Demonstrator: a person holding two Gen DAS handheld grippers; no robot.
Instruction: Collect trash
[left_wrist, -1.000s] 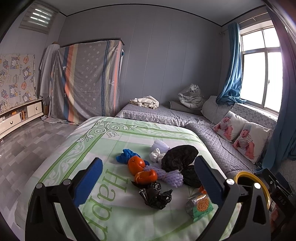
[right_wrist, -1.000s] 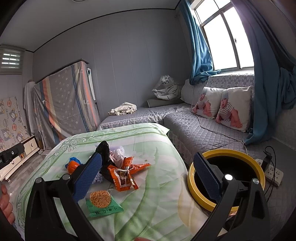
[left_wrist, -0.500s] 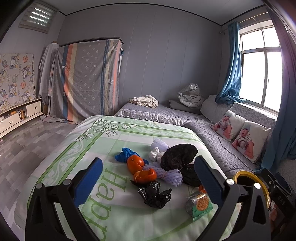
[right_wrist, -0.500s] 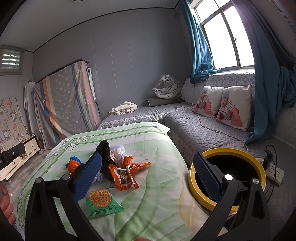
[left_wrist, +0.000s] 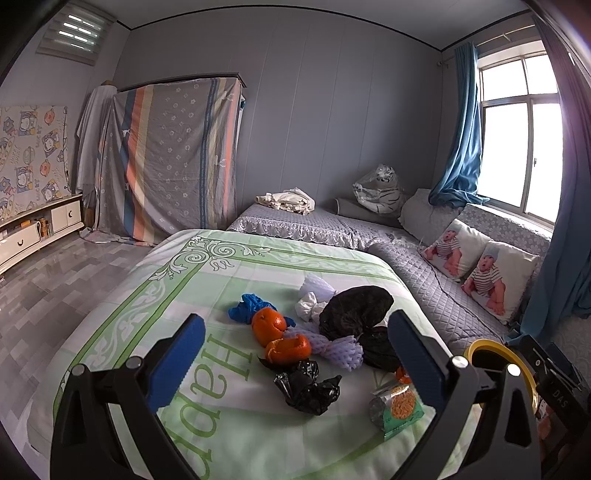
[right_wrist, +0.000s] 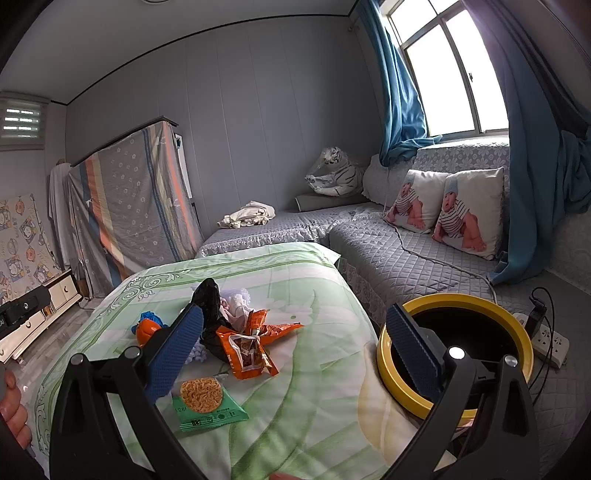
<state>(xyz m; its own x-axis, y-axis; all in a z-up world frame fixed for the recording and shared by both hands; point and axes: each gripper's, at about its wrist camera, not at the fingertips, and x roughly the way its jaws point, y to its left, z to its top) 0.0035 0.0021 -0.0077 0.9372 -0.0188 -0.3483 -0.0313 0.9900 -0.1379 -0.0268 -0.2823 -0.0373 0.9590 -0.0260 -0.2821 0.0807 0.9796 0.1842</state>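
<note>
Trash lies in a heap on the green bedspread (left_wrist: 207, 280): orange peels (left_wrist: 269, 325), a blue wad (left_wrist: 248, 306), purple foam net (left_wrist: 340, 350), white tissue (left_wrist: 308, 308), a big black bag (left_wrist: 354, 308), a small crumpled black bag (left_wrist: 306, 387) and a green noodle packet (left_wrist: 399, 404). My left gripper (left_wrist: 295, 354) is open and empty, above the heap's near side. In the right wrist view the noodle packet (right_wrist: 207, 400) and orange snack wrappers (right_wrist: 251, 347) lie between the fingers of my open, empty right gripper (right_wrist: 295, 339). A yellow-rimmed black bin (right_wrist: 458, 347) stands right of the bed.
A grey quilted sofa (left_wrist: 417, 273) with two baby-print pillows (right_wrist: 443, 210) runs along the right and back. A power strip and cables (right_wrist: 550, 339) lie beside the bin. A covered wardrobe (left_wrist: 170, 158) and low cabinet (left_wrist: 33, 232) stand at the left across tiled floor.
Both grippers have stayed open and nearly still; the left view has drifted very slightly. No trash has moved.
</note>
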